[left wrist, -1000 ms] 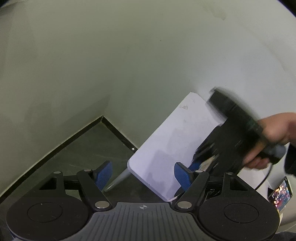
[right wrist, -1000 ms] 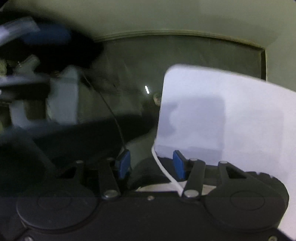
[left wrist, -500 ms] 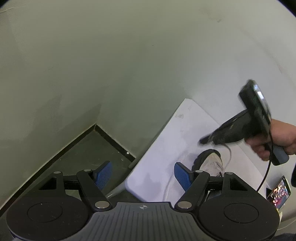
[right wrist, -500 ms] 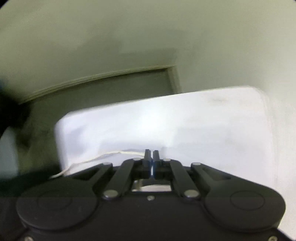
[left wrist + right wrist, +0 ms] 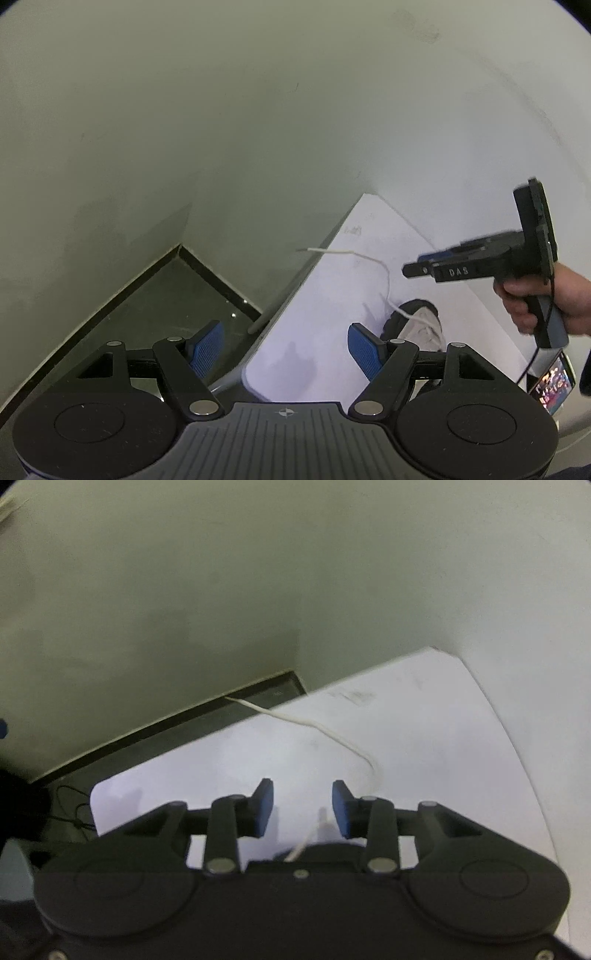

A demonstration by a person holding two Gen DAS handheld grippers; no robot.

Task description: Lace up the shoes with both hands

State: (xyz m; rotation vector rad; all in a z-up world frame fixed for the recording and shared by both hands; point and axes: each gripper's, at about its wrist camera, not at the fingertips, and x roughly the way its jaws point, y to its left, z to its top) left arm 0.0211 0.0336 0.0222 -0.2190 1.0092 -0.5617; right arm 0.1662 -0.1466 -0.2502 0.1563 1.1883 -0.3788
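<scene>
A pale shoe [image 5: 421,325] with a dark sole stands on the white table [image 5: 325,302], partly hidden behind my left gripper's right finger. Its white lace [image 5: 347,253] arcs up from the shoe, and its free end hangs in the air over the table's left edge. My left gripper [image 5: 286,341] is open and holds nothing, low in front of the table. A hand holds my right gripper [image 5: 417,267] above the shoe. In its own view the right gripper [image 5: 303,801] has its jaws opening, and the pads touch nothing. The lace [image 5: 314,723] runs past its right finger.
A pale wall rises right behind the table, meeting the dark floor [image 5: 166,295] at a black skirting line. A lit phone [image 5: 554,380] lies at the right edge. A table leg [image 5: 273,310] slants down under the left edge. Thin cables [image 5: 74,808] lie on the floor.
The right gripper rose from the shoe, shut on the lace, then its jaws parted. The lace now swings free to the left. My left gripper stays open, drifting slightly.
</scene>
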